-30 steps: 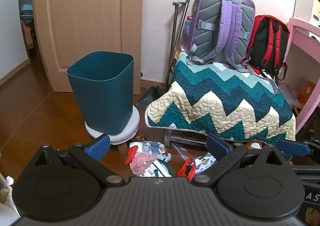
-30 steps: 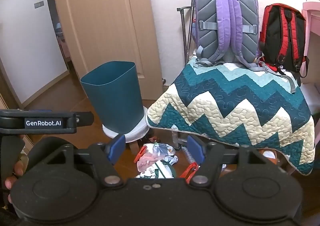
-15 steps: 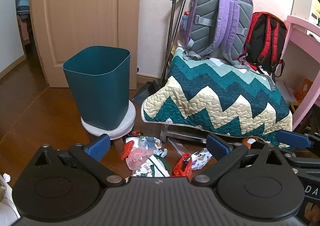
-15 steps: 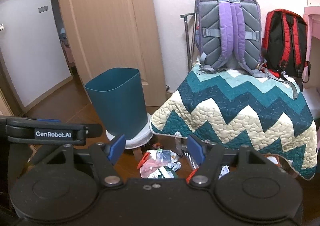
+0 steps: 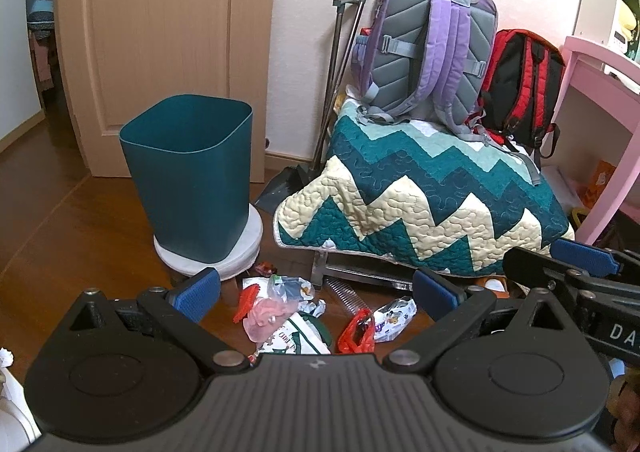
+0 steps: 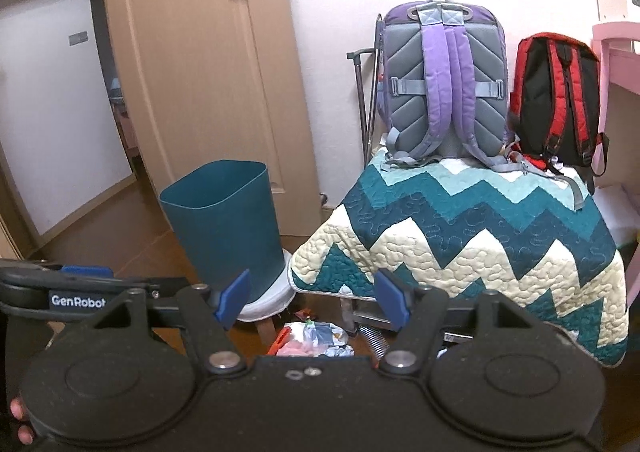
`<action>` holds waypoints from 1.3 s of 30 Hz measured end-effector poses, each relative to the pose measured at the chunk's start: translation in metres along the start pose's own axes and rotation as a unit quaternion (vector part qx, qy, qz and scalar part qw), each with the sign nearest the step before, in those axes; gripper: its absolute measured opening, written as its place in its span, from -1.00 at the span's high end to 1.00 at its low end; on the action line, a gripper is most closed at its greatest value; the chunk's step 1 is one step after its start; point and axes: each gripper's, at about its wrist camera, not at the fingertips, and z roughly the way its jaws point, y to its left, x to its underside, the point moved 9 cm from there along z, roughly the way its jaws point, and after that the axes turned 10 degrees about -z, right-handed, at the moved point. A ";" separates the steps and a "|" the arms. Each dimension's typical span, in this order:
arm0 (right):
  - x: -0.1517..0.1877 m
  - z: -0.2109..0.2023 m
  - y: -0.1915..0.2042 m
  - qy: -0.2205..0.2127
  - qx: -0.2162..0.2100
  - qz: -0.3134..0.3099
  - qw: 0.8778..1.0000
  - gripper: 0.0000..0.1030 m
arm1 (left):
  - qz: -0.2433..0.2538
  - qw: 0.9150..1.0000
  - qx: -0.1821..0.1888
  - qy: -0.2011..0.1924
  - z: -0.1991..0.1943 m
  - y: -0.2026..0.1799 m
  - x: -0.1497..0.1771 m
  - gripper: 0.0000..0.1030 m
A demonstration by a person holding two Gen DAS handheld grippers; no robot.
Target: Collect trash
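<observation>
Teal bin (image 5: 192,175) sits upright on a white stool (image 5: 208,252), inside hidden; we see wrappers (image 5: 316,312) on floor beside it, w/ left gripper (image 5: 316,290) & right gripper (image 6: 314,298) both wide, empty

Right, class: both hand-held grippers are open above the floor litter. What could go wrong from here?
1. The teal bin stands on a small white stool; a bump might tip it.
2. The wrappers overlap, so a pinch may lift several and drop some.
3. The quilt edge hangs nearby and could snag.
</observation>
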 end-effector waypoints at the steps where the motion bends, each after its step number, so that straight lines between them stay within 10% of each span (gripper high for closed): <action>1: 0.001 0.001 0.001 0.002 -0.002 0.001 1.000 -0.31 | -0.001 1.000 0.002 0.001 0.000 0.002 0.001 -1.00; 39: 0.013 0.049 0.006 0.060 -0.049 -0.007 0.997 -0.31 | -0.022 0.999 -0.005 0.049 0.046 0.020 0.006 -1.00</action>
